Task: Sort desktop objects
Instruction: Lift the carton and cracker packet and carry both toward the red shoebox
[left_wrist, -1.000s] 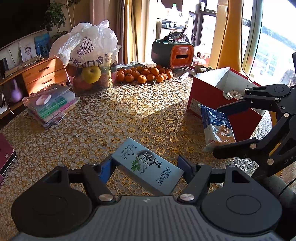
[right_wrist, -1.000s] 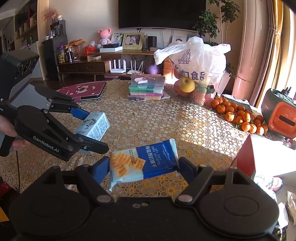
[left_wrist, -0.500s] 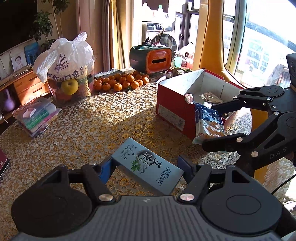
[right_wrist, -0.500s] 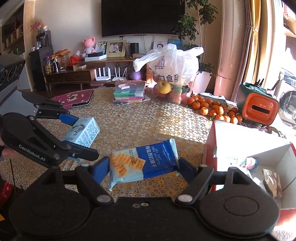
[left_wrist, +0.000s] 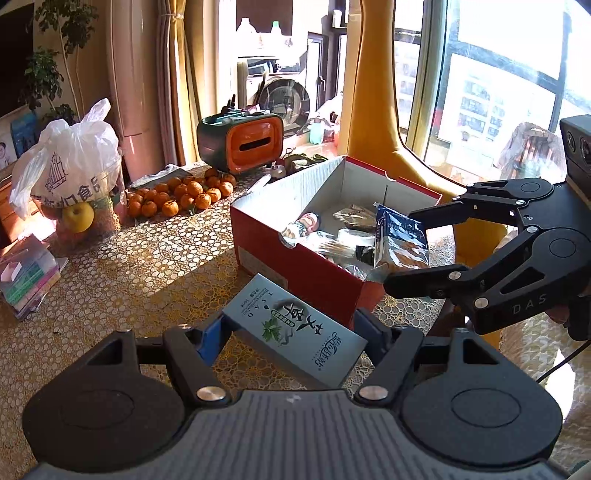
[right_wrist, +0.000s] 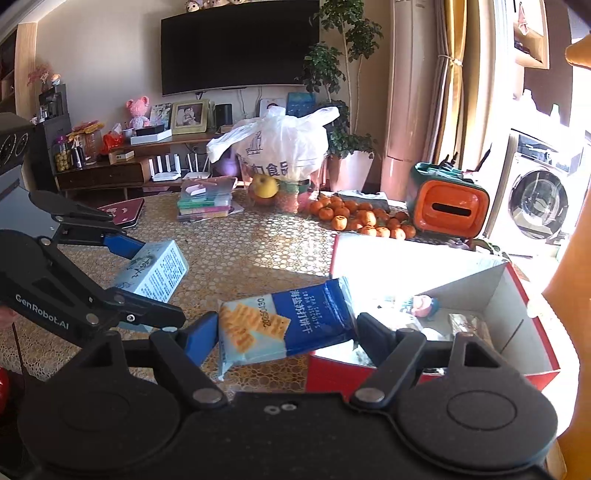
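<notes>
You are clamping pale box (left_wrist: 291, 326) in left gripper (left_wrist: 291, 328); right gripper (right_wrist: 286, 332) gripping biscuit pack (right_wrist: 284, 325), hanging over red box (right_wrist: 532, 306) rim ahead.

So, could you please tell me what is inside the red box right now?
The red box is open and holds a small figurine, a few wrapped snack packets and other small items. The cracker packet in the right claw covers part of the contents.

A gold lace-circle pattern is shown by the tablecloth (left_wrist: 122, 266). The open box (left_wrist: 295, 273) is coloured red outside, white within. The biscuit packet (right_wrist: 284, 325) is printed blue and pale — yellow crackers pictured. The carton (left_wrist: 291, 328) is grey-blue with green leaves.
</notes>
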